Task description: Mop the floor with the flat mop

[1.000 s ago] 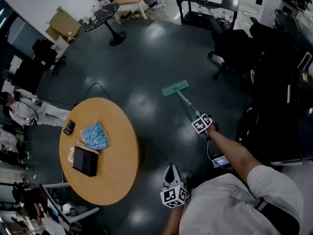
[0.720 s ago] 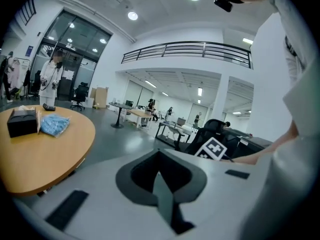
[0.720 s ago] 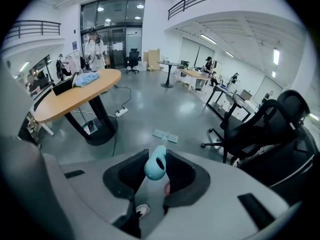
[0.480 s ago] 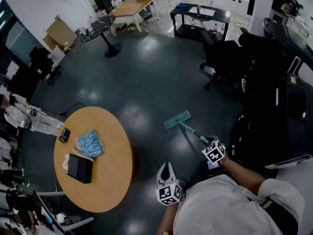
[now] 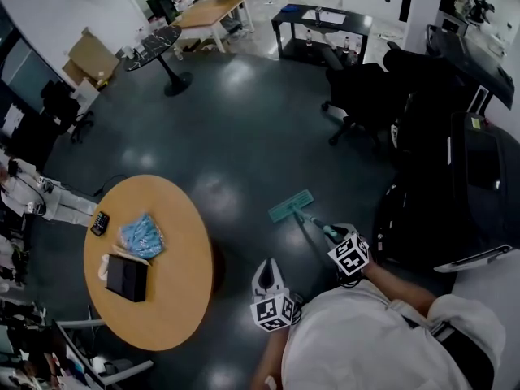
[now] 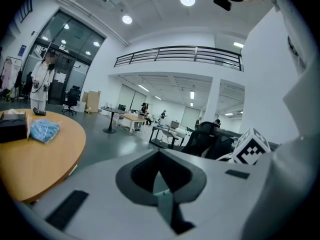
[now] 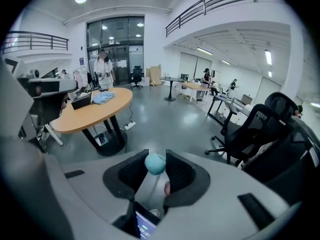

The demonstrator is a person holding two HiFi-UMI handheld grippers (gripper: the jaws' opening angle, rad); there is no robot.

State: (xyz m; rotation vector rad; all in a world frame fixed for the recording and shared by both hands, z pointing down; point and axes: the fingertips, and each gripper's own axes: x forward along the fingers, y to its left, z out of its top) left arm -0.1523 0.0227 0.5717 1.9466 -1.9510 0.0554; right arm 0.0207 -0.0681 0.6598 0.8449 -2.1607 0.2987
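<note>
The flat mop's teal head (image 5: 290,205) lies flat on the dark floor ahead of me in the head view. Its thin handle (image 5: 313,224) slopes back to my right gripper (image 5: 340,240), which is shut on it. In the right gripper view the handle's rounded teal end (image 7: 155,163) sits pinched between the two dark pads of the right gripper (image 7: 155,168). My left gripper (image 5: 266,276) hangs close to my body, apart from the mop. In its own view the left gripper (image 6: 160,178) is shut with nothing in it.
A round wooden table (image 5: 175,299) stands at my left with a blue cloth (image 5: 140,236) and a black box (image 5: 126,276) on it. A black office chair (image 5: 361,96) and dark furniture (image 5: 479,177) crowd the right. A cable (image 5: 110,185) runs over the floor.
The mop head has slid back across the floor toward me, and my right gripper has drawn in close to my body with the handle. The left gripper has stayed by my side.
</note>
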